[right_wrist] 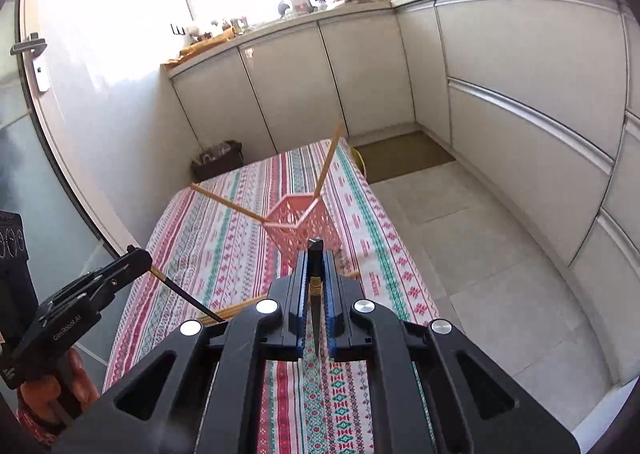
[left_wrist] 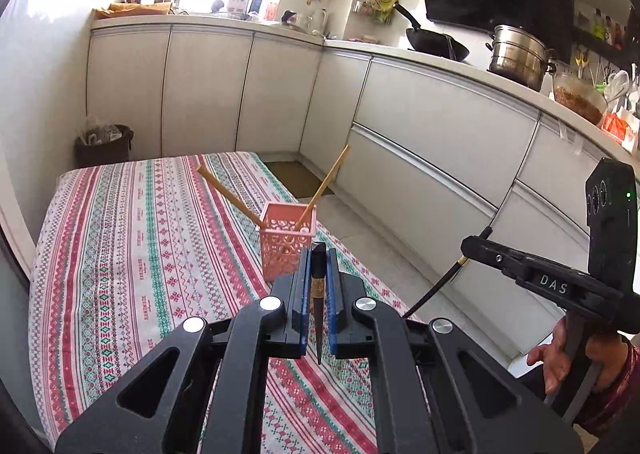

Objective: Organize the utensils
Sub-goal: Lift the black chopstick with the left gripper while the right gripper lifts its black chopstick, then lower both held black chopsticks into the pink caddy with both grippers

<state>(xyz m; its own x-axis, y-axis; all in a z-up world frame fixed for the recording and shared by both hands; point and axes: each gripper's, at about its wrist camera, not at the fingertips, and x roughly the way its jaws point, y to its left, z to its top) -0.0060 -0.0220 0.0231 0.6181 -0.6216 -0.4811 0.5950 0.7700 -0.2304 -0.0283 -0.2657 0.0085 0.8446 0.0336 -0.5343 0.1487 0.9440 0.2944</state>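
Pink lattice plastic forms the utensil holder [left_wrist: 287,244], which stands upright on the desk [left_wrist: 120,254] under a striped red, green and white tablecloth [left_wrist: 168,222]. Two pale wooden chopsticks lean out of it: the left wooden chopstick [left_wrist: 230,196] tilts toward the left, the right wooden chopstick [left_wrist: 323,187] tilts up and to the right, so they splay apart in a V.

Just in front of the holder, the left hand-held gripper [left_wrist: 319,266] is closed on a dark chopstick [left_wrist: 318,306], which runs lengthwise between its blue pads [left_wrist: 331,282] with the thick end forward and the thin tip pointing back toward the camera.

Farther right, off the desk's edge and over the floor [left_wrist: 400,254], the right hand-held gripper [left_wrist: 474,244] is clamped on a second dark chopstick [left_wrist: 436,286], whose gold-banded shaft slants down toward the desk. In the right wrist view this gripper's own blue pads [right_wrist: 329,274] pinch that chopstick the same way, and a few more wooden chopsticks [right_wrist: 236,310] lie flat on the cloth just beside its fingers.

White cabinets [left_wrist: 420,114] line the kitchen beyond, with a wok [left_wrist: 436,40] and steel pot [left_wrist: 518,56] above them.
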